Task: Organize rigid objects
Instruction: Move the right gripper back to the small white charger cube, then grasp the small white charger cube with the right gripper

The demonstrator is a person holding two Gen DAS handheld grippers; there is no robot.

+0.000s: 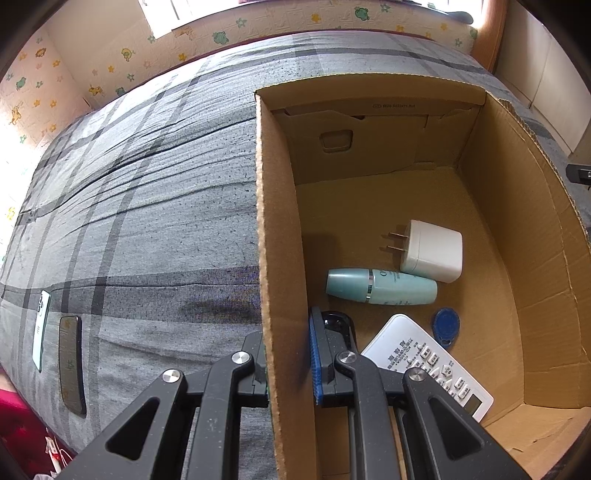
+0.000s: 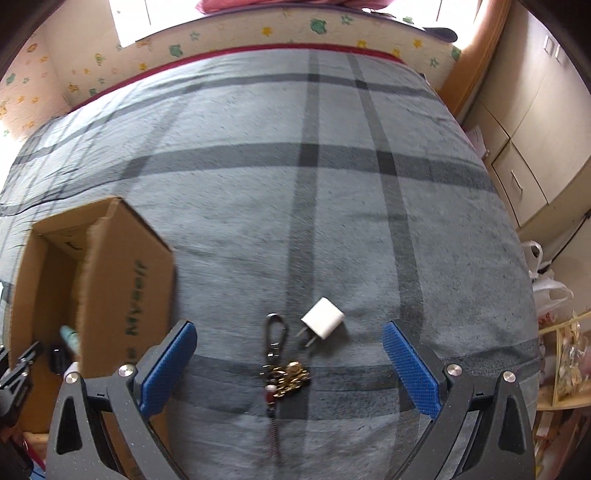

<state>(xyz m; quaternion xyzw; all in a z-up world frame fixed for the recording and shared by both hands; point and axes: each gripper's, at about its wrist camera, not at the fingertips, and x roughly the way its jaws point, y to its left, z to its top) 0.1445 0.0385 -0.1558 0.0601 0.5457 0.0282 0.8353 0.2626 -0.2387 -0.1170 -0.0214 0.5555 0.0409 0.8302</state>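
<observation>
An open cardboard box (image 1: 280,229) stands on a grey plaid bed. Inside lie a white charger (image 1: 432,251), a teal bottle (image 1: 380,286), a blue key fob (image 1: 447,326), a white remote (image 1: 428,360) and a small black object (image 1: 338,325). My left gripper (image 1: 290,363) is shut on the box's left wall, one finger outside, one inside. My right gripper (image 2: 290,363) is open above the bed, with a keychain (image 2: 280,365) and a small white charger (image 2: 323,319) lying between its fingers. The box also shows in the right wrist view (image 2: 122,280).
Two phones, one white (image 1: 40,328) and one dark (image 1: 71,363), lie on the bed left of the box. A cabinet (image 2: 524,122) and plastic bags (image 2: 550,291) stand right of the bed. A patterned wall (image 2: 258,33) runs along the far side.
</observation>
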